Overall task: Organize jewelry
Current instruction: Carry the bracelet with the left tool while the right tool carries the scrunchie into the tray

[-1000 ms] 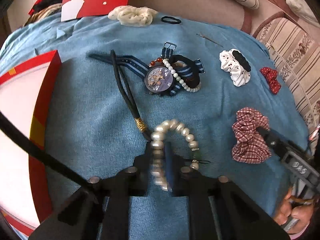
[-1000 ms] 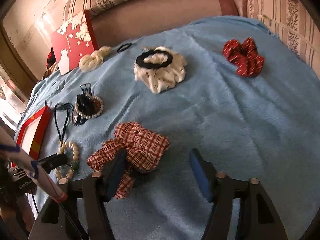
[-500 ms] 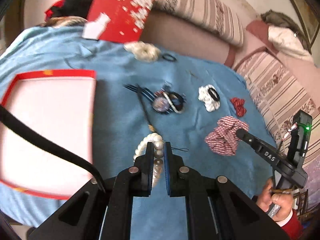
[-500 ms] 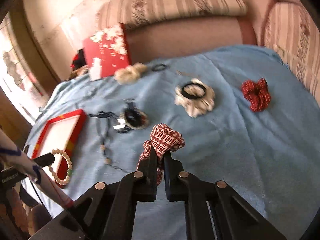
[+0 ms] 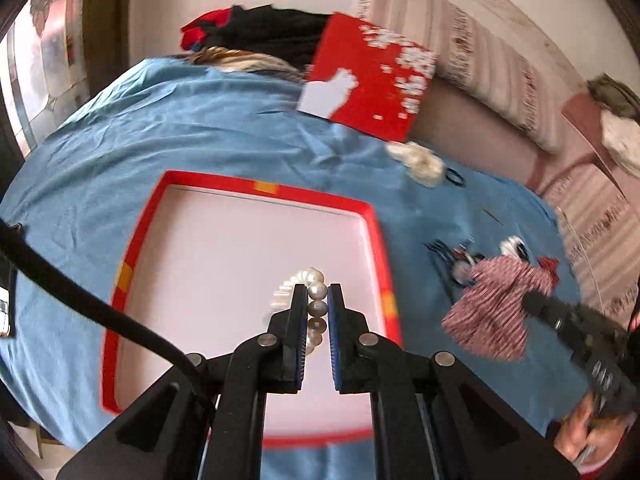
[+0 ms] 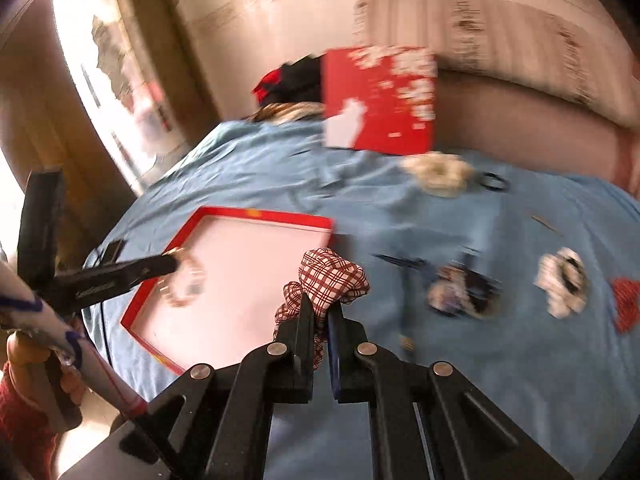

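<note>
My left gripper (image 5: pixel 318 294) is shut on a pearl bracelet (image 5: pixel 316 290) and holds it above the white inside of the red-rimmed box (image 5: pixel 256 186). My right gripper (image 6: pixel 320 312) is shut on a red plaid scrunchie (image 6: pixel 332 276), lifted off the blue cloth, near the box's right edge (image 6: pixel 280 216). In the right wrist view the left gripper (image 6: pixel 172 266) holds the bracelet (image 6: pixel 188 282) over the box. In the left wrist view the scrunchie (image 5: pixel 500 304) hangs from the right gripper to the right of the box.
On the blue cloth (image 6: pixel 480 360) lie a watch with a bead bracelet (image 6: pixel 460 292), a white and black scrunchie (image 6: pixel 564 280), a red bow (image 6: pixel 626 300), a cream scrunchie (image 6: pixel 438 172) and a black hair tie (image 6: pixel 492 182). A red box lid (image 6: pixel 380 100) leans at the back.
Both grippers closed on their items and lifted them. The left one carried the pearl bracelet left over the box. The right one carried the plaid scrunchie toward the box.
</note>
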### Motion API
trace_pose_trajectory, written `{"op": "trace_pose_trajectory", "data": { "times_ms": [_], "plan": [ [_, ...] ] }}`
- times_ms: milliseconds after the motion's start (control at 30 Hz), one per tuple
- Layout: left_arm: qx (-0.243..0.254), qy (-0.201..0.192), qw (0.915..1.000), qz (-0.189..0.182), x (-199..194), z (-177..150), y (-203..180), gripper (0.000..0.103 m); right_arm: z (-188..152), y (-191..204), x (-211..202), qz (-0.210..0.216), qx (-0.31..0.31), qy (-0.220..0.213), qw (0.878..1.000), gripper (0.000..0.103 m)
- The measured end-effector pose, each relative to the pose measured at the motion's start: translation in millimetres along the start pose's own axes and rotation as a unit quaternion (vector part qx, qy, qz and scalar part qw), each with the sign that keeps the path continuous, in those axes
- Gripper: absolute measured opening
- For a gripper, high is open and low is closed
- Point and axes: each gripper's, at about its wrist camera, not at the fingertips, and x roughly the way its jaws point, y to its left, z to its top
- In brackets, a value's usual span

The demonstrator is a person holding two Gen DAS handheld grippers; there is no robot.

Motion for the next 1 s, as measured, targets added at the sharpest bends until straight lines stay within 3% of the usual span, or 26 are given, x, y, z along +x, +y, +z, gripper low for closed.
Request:
{"op": "trace_pose_trajectory", "data": {
  "times_ms": [233, 533, 600, 700, 867, 1000],
  "plan": [
    [-0.039, 0.02, 0.9991, 0.002, 59.5, 43.5, 43.4, 0.009, 37.1, 49.5, 93.4, 0.005, -0.032, 0.037, 0.999, 0.007],
    [-0.043, 0.02, 0.9982, 0.036, 100.5, 66.7, 72.5, 0.009, 45.0, 29.9, 162.5, -0.038, -0.023, 0.083, 0.996, 0.008],
    [-0.043, 0.015, 0.9982, 0.038, 97.6, 66.7, 74.9, 0.015, 45.5, 24.0, 165.7, -0.042, -0.02, 0.087, 0.995, 0.024],
    [-0.048, 0.007, 0.9982, 0.036, 88.6, 64.5, 74.8, 0.035, 48.0, 21.3, 157.7, -0.044, -0.017, 0.075, 0.996, 0.054],
    [-0.052, -0.004, 0.9977, 0.043, 59.4, 54.5, 69.1, 0.038, 50.4, 24.6, 122.4, -0.045, -0.033, 0.05, 0.997, 0.058],
    [-0.053, -0.026, 0.9966, 0.057, 15.7, 34.1, 54.9, 0.045, 38.5, 17.0, 71.7, -0.065, -0.047, 0.017, 0.997, 0.069]
  ]
}}
